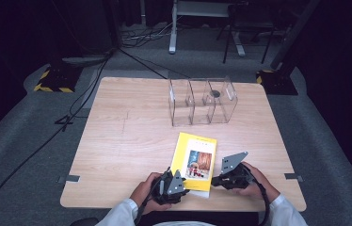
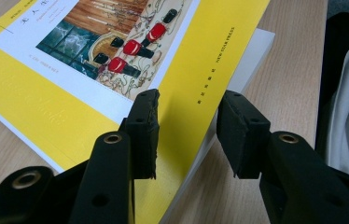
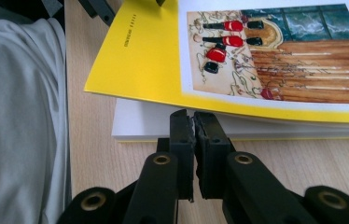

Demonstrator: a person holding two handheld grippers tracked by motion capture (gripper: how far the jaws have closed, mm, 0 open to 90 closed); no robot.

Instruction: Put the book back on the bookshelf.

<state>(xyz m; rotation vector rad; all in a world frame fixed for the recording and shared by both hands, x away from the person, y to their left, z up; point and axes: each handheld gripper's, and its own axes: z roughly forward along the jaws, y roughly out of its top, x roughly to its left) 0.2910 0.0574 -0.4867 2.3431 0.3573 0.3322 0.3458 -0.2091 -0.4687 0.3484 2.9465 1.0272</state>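
Observation:
A yellow book (image 1: 195,162) with a picture of red-coated figures on its cover lies near the table's front edge. My left gripper (image 1: 176,178) sits at the book's near left corner. In the left gripper view its jaws (image 2: 189,100) stand apart: one pad hangs over the yellow cover (image 2: 70,107), the other past the book's edge, and neither presses on it. My right gripper (image 1: 214,181) is at the book's near right side. Seen from the right gripper view, it is shut (image 3: 192,114), its tips at the white page block under the slightly raised cover (image 3: 144,51).
A clear acrylic organiser (image 1: 202,101) with several compartments stands at the back of the wooden table (image 1: 127,141). The person's white sleeve (image 3: 18,116) lies close behind the book's near edge. Cables and stand feet are on the floor beyond the table.

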